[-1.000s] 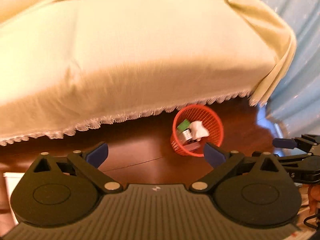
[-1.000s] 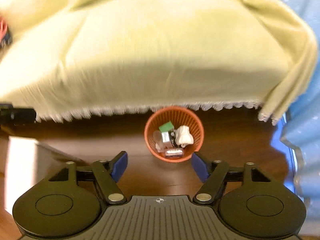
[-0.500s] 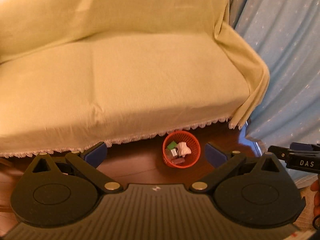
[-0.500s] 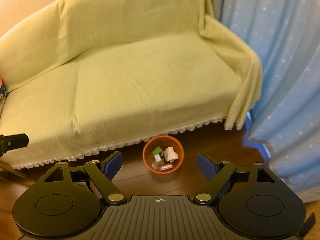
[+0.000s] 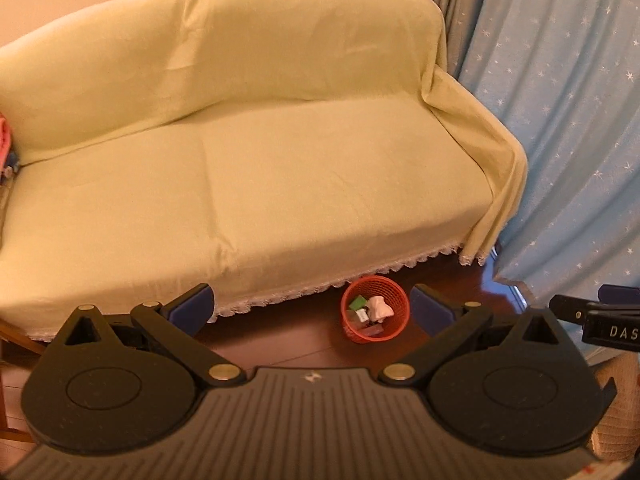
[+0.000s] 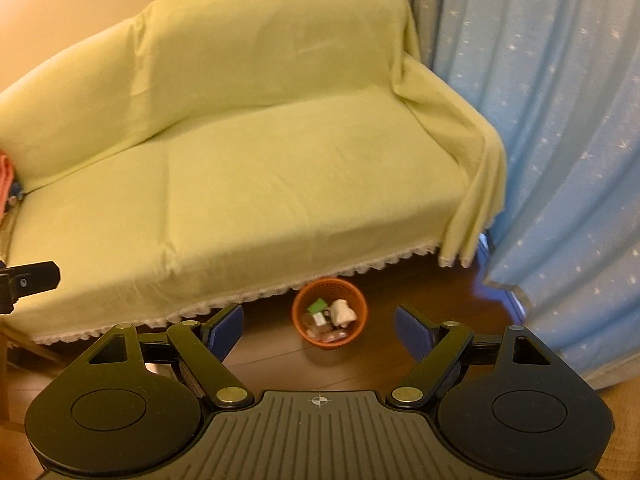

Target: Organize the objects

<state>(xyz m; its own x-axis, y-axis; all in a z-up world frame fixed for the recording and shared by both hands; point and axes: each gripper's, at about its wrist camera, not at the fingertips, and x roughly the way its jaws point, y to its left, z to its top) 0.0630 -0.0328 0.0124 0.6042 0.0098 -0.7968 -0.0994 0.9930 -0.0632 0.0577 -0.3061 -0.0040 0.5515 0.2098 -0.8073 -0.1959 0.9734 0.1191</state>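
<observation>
Both claws stand wide with nothing between their blue ribbed pads: the left gripper point(image 5: 312, 306) and the right gripper point(image 6: 319, 330). The round orange mesh basket point(image 5: 394, 300) sits on the dark wooden floor point(image 6: 384, 292) just in front of the sofa point(image 6: 248, 184), holding a green box point(image 6: 319, 305) and crumpled white paper point(image 6: 342, 312). Only the left view shows lettering on the other gripper; only the right shows its neighbour's black fingertip at far left. Pale yellow-green cloth with a lace hem drapes the sofa beside blue star-printed curtains point(image 6: 552, 140).

We see both wrist views from high up, angled steeply down, well back from the sofa point(image 5: 280, 168). Shared: sofa, orange basket point(image 6: 329, 319) on floor, blue curtain point(image 6: 540, 120).
</observation>
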